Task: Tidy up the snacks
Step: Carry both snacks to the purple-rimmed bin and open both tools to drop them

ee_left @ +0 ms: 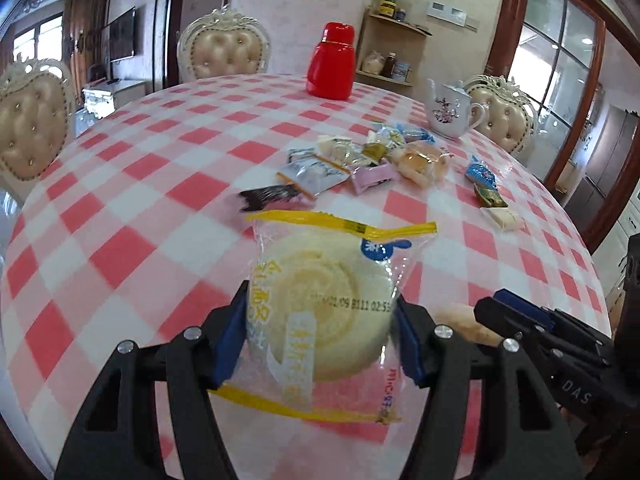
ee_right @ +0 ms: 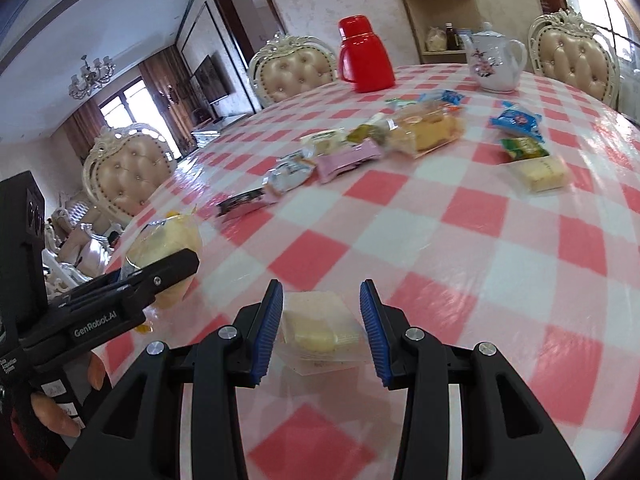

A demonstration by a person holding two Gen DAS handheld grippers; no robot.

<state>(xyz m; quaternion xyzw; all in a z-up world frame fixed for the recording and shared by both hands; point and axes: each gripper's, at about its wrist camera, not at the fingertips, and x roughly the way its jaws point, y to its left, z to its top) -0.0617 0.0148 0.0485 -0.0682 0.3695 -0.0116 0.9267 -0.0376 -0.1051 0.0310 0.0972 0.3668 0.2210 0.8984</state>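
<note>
My left gripper (ee_left: 320,320) is shut on a round pale cake in a clear wrapper with yellow seams (ee_left: 320,300), held just above the red-and-white checked table (ee_left: 120,200). It also shows at the left of the right wrist view (ee_right: 168,248). My right gripper (ee_right: 320,320) is open around a small wrapped pale pastry (ee_right: 320,328) lying on the table; the blue pads (ee_right: 268,320) stand apart from it. A pile of wrapped snacks (ee_left: 360,160) lies mid-table, also in the right wrist view (ee_right: 380,140).
A red flask (ee_left: 332,60) and a white teapot (ee_left: 452,112) stand at the far side. Three loose snacks (ee_right: 528,152) lie to the right of the pile. Padded chairs (ee_left: 224,48) ring the table. The right gripper shows at the left view's right edge (ee_left: 540,328).
</note>
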